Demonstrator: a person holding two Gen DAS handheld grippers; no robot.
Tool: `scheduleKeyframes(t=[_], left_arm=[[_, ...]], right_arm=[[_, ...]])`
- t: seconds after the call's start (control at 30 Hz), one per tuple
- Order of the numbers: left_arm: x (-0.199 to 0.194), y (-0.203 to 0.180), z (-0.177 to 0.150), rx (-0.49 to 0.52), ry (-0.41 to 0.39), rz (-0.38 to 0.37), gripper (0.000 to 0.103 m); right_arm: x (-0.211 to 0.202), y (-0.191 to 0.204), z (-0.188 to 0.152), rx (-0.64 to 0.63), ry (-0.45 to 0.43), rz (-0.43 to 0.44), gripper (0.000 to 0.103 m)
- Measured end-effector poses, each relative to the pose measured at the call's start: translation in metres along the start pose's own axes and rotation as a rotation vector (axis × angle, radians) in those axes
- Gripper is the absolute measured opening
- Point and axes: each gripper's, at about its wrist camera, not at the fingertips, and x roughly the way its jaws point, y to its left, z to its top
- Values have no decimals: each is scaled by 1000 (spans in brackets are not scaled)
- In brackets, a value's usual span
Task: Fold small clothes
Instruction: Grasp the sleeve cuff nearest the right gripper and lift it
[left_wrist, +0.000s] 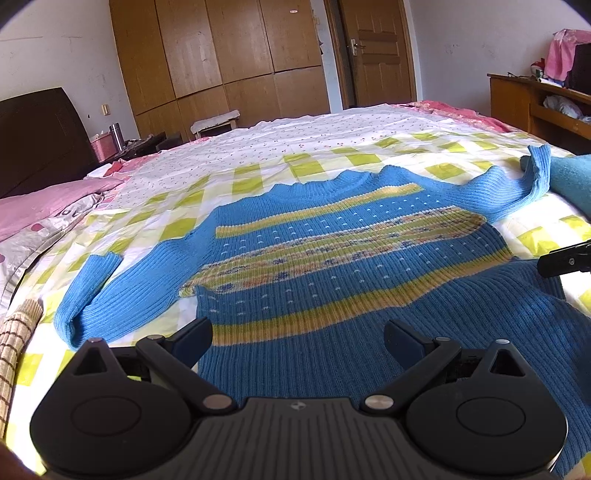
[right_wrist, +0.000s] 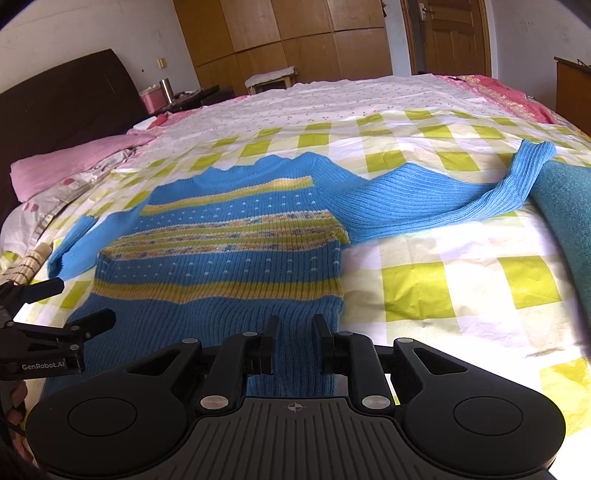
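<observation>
A small blue knit sweater (left_wrist: 332, 288) with yellow and patterned stripes lies face up on the bed, sleeves spread left and right; it also shows in the right wrist view (right_wrist: 221, 266). My left gripper (left_wrist: 298, 338) is open over the hem's left part, fingers wide apart. My right gripper (right_wrist: 294, 328) is over the hem's right corner, jaws partly closed with the knit hem between them. A fold of hem rises between its fingers. The right gripper's finger (left_wrist: 565, 258) shows at the right edge of the left wrist view. The left gripper (right_wrist: 86, 302) shows in the right wrist view.
The bed has a yellow-green checked sheet (right_wrist: 424, 288). A teal folded garment (right_wrist: 565, 221) lies at the right, under the sweater's right cuff. A pink pillow (right_wrist: 74, 162) and dark headboard (right_wrist: 66, 99) are at the left. A woven brown cloth (left_wrist: 14, 339) lies at the near left.
</observation>
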Motion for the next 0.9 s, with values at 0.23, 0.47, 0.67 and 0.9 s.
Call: scheduleKeyframes(t=[0.23, 0.47, 0.67, 0.9], left_arm=[[4, -10, 7, 18, -10, -9, 103], [10, -23, 16, 41, -13, -22, 103], [18, -35, 24, 45, -17, -50, 103], [31, -54, 35, 54, -25, -90, 103]], right_arm=[[0, -15, 7, 26, -20, -15, 19], [0, -29, 15, 31, -43, -30, 19], [1, -56, 35, 59, -95, -101, 20], [5, -116, 74, 182, -170, -207, 23]])
